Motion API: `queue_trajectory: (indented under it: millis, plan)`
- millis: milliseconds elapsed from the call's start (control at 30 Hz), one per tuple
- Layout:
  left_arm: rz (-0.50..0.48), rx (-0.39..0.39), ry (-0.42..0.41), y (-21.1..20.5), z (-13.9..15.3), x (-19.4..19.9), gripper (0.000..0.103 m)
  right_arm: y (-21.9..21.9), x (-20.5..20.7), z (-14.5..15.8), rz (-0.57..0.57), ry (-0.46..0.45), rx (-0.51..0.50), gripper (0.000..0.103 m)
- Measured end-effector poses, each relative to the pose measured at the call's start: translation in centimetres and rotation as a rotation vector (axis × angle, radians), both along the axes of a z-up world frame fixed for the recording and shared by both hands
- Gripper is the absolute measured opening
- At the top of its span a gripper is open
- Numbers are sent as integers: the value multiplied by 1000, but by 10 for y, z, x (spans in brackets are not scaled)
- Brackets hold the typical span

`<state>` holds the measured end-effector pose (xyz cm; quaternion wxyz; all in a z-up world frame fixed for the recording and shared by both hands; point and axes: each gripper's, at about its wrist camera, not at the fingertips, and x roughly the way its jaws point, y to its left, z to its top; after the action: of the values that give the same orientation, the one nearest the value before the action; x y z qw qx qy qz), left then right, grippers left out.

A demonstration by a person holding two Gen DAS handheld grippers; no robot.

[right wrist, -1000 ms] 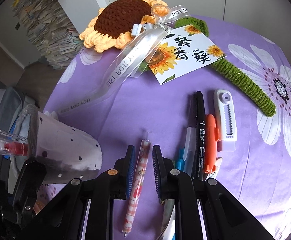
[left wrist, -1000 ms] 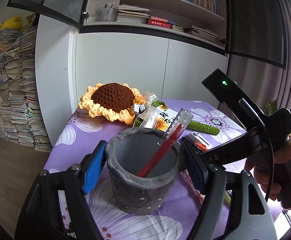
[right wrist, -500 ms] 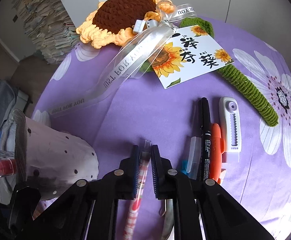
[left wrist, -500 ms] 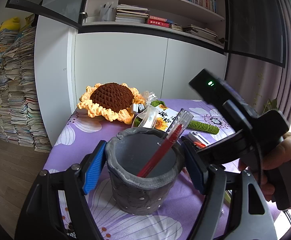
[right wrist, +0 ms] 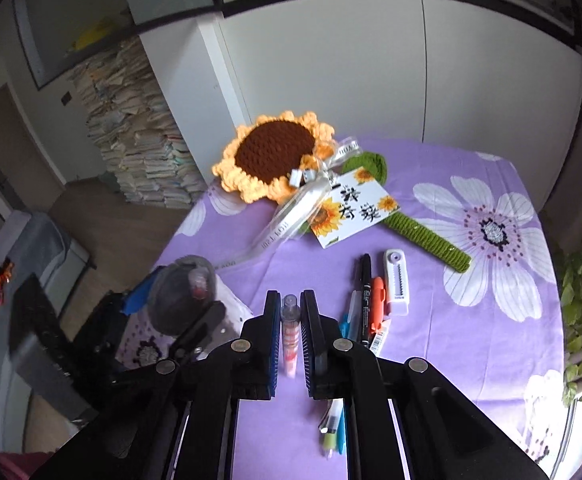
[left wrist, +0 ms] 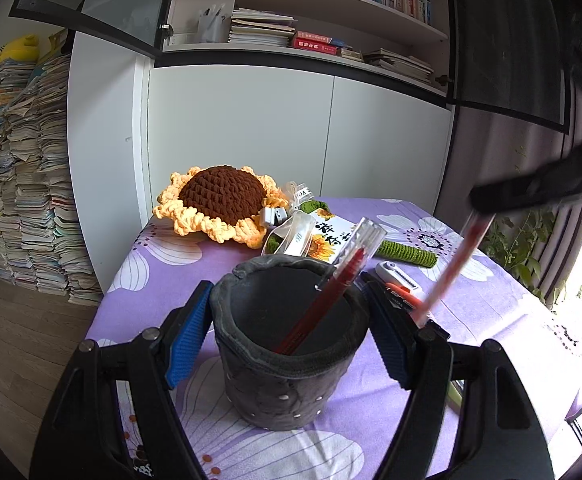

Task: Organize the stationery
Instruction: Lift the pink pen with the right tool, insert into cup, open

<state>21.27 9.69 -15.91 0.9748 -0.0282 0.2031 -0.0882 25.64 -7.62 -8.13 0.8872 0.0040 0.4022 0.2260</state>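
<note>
Pinching a light, stiff, slippery pink pen (right wrist: 290, 330) mid-barrel between nearly closed right fingers (right wrist: 311, 336), aloft near the soft grey pen holder (left wrist: 287, 344) hugged by wide left fingers (left wrist: 189, 334).

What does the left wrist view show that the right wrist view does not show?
Only the left wrist view shows the pen holder's dark inside with the red pen leaning in it, and the book shelves above. Only the right wrist view shows the right tool shut on the pink pen, the black marker lying flat, and pens near the table's front edge. Both show the crochet sunflower, the white correction tape and the purple cloth.
</note>
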Motion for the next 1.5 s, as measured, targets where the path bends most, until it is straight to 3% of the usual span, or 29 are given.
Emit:
queue_trajectory:
  millis: [233, 467, 700, 800, 1133, 1500]
  plan:
    - [-5, 3, 2, -1, -1, 0, 74, 7, -37, 64, 33, -221, 34, 11]
    - [-5, 5, 2, -2, -1, 0, 74, 25, -39, 87, 82, -289, 64, 11]
    - [-8, 5, 3, -2, -1, 1, 74, 46, -22, 63, 131, -212, 83, 11]
    - [-9, 5, 4, -2, -1, 1, 74, 47, -20, 55, 103, -242, 58, 11]
    - [-11, 2, 14, -2, -2, 2, 74, 47, -17, 57, 115, -231, 122, 11]
    - [-11, 2, 14, -2, -2, 2, 74, 61, -16, 3, 165, -97, -4, 11]
